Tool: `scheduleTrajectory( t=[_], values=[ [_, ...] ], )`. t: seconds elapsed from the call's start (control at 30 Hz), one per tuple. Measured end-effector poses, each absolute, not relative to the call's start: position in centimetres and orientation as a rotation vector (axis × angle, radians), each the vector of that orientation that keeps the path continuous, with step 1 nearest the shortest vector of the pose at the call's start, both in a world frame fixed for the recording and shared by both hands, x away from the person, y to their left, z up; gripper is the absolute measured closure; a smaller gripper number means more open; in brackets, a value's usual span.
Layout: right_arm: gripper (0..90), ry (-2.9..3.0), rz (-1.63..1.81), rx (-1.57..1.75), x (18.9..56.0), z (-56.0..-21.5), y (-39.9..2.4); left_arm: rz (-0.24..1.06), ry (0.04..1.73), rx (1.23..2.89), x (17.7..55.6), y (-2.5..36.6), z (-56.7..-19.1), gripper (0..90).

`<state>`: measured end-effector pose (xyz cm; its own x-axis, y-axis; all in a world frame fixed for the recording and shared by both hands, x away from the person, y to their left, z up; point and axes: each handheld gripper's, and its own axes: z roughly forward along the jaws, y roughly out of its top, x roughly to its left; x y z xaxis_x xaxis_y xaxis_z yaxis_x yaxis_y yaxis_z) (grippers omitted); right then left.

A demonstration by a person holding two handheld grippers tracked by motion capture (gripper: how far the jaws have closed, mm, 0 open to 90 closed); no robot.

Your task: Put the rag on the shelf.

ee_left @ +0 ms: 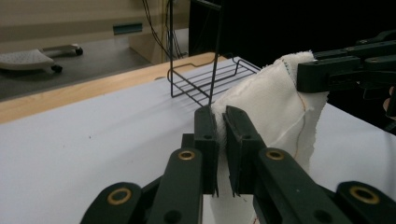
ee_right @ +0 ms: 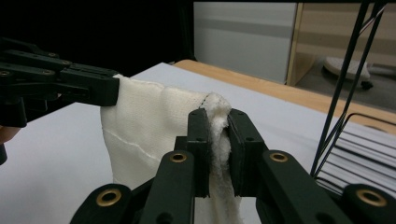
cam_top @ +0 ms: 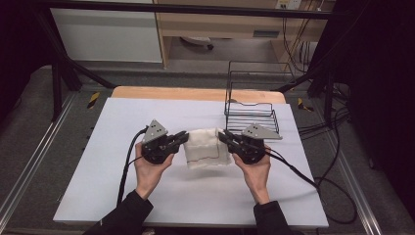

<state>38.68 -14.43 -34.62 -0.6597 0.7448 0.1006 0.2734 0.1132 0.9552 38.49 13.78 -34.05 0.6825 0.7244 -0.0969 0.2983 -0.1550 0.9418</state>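
Note:
A folded white cloth [cam_top: 207,147] with a thin dark stitch line hangs between the two grippers above the middle of the white table [cam_top: 147,196]. My left gripper [cam_top: 185,136] is shut on the cloth's left top corner; in its own view the jaws pinch the cloth [ee_left: 266,102] at the left gripper [ee_left: 221,122]. My right gripper [cam_top: 221,135] is shut on the right top corner; its own view shows the bunched cloth [ee_right: 149,126] pressed in the right gripper [ee_right: 215,122]. Each gripper view shows the other gripper holding the far corner. The cloth's lower part drapes down to the table.
A black wire basket [cam_top: 252,105] stands at the back right of the table, just behind my right gripper. The wooden edge [cam_top: 195,93] of the table runs along the back. Cables trail from both grippers; the right one loops onto the floor.

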Motion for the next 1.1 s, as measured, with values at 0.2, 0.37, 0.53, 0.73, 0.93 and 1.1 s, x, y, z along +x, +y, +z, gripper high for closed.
scheduleTrajectory(
  t=[0.2, 0.37, 0.53, 0.73, 0.93, 1.1],
  values=[
    [80.4, 1.940, 1.580, 0.975, 38.3, -33.5, -14.8, 0.466, 0.807, 1.702, 38.8, 13.2, -32.9, 83.4],
    [80.4, 1.908, 1.576, 0.967, 38.3, -32.3, -15.3, 0.480, 0.792, 1.689, 39.1, 12.5, -31.7, 83.4],
    [80.4, 1.862, 1.583, 0.945, 38.1, -30.7, -15.7, 0.487, 0.777, 1.662, 39.5, 12.2, -30.5, 83.4],
    [80.4, 1.819, 1.597, 0.936, 38.2, -29.5, -16.0, 0.505, 0.761, 1.633, 39.9, 11.8, -29.1, 83.4],
    [80.5, 1.773, 1.607, 0.935, 38.4, -28.5, -16.4, 0.518, 0.742, 1.615, 40.3, 11.3, -28.1, 83.4],
    [80.5, 1.743, 1.604, 0.933, 38.6, -27.7, -16.7, 0.524, 0.738, 1.601, 40.7, 10.7, -27.4, 83.4]
  ],
)
